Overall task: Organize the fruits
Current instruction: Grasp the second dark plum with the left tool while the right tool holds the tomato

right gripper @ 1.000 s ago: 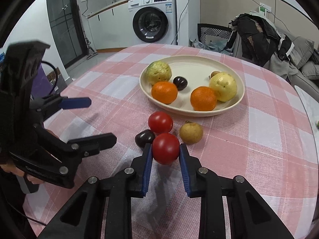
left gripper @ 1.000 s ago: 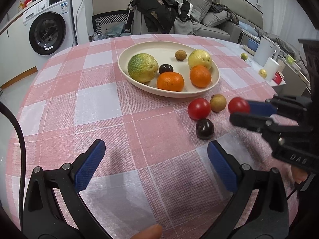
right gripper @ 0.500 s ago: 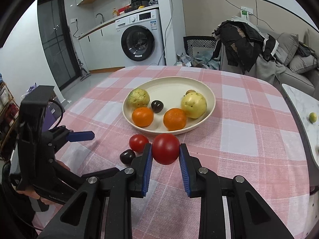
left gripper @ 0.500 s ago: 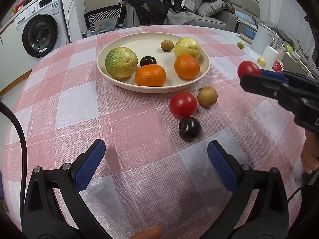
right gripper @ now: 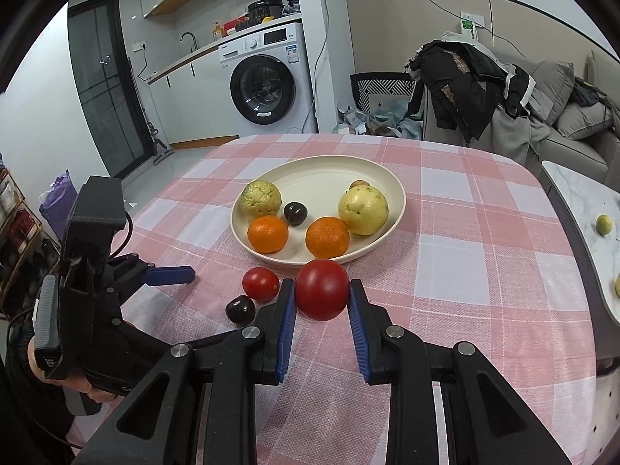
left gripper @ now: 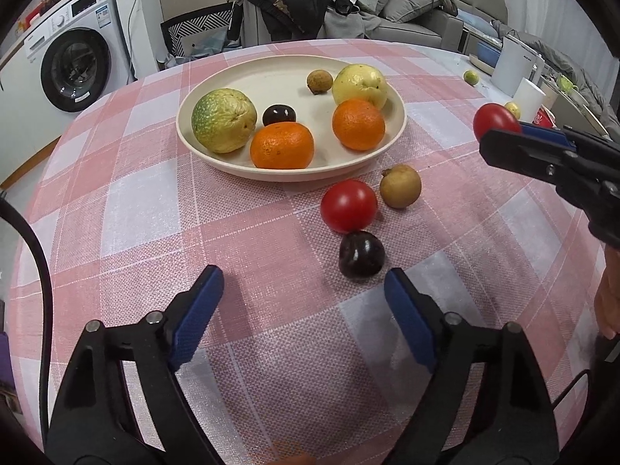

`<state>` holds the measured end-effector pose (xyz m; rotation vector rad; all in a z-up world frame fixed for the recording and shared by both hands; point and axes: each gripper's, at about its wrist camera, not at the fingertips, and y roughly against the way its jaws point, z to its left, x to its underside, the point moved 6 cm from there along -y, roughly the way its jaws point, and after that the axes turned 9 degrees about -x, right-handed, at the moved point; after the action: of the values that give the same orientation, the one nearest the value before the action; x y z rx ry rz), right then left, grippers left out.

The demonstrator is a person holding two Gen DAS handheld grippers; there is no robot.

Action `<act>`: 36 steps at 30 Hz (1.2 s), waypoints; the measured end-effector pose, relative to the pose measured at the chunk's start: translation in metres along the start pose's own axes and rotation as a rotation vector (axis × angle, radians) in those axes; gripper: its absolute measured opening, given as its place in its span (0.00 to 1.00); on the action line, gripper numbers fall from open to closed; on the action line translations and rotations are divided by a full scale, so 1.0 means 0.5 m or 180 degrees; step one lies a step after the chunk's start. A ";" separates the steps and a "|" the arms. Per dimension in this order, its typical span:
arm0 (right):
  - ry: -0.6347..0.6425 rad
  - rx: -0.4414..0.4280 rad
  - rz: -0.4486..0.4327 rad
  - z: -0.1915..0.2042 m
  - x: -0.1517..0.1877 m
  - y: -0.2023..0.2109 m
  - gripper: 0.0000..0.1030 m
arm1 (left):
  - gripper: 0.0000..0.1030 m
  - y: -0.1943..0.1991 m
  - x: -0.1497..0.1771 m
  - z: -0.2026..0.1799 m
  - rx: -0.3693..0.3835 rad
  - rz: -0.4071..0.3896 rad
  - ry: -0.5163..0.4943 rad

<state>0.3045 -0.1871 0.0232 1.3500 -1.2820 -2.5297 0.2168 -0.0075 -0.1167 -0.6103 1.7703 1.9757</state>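
My right gripper is shut on a red tomato and holds it in the air in front of the cream plate; the same tomato shows at the right of the left wrist view. The plate holds a green guava, a yellow guava, two oranges, a dark plum and a small brown fruit. On the cloth lie a second tomato, a brown fruit and a dark plum. My left gripper is open and empty, just short of that plum.
The round table has a pink and white checked cloth. A side table with small fruits and white cups stands at the right. A washing machine and a sofa with clothes stand behind.
My right gripper has lifted the tomato off the cloth and up toward the plate. My left gripper has moved forward toward the dark plum on the cloth.
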 end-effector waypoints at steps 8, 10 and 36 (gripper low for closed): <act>-0.0063 0.0046 0.0000 -0.014 -0.001 0.009 0.27 | 0.52 0.014 0.001 -0.012 0.0124 -0.0053 -0.0054; -0.0065 0.0046 -0.0010 -0.015 -0.002 0.010 0.27 | 0.46 0.017 0.000 -0.019 0.0148 -0.0062 -0.0081; -0.0136 0.0126 0.0029 -0.035 0.003 0.003 0.27 | 0.17 0.054 0.005 -0.015 0.0397 -0.0177 -0.0010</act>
<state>0.3152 -0.2003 0.0178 1.3009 -1.3493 -2.5540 0.1996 -0.0178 -0.0971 -0.6079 1.8383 1.8130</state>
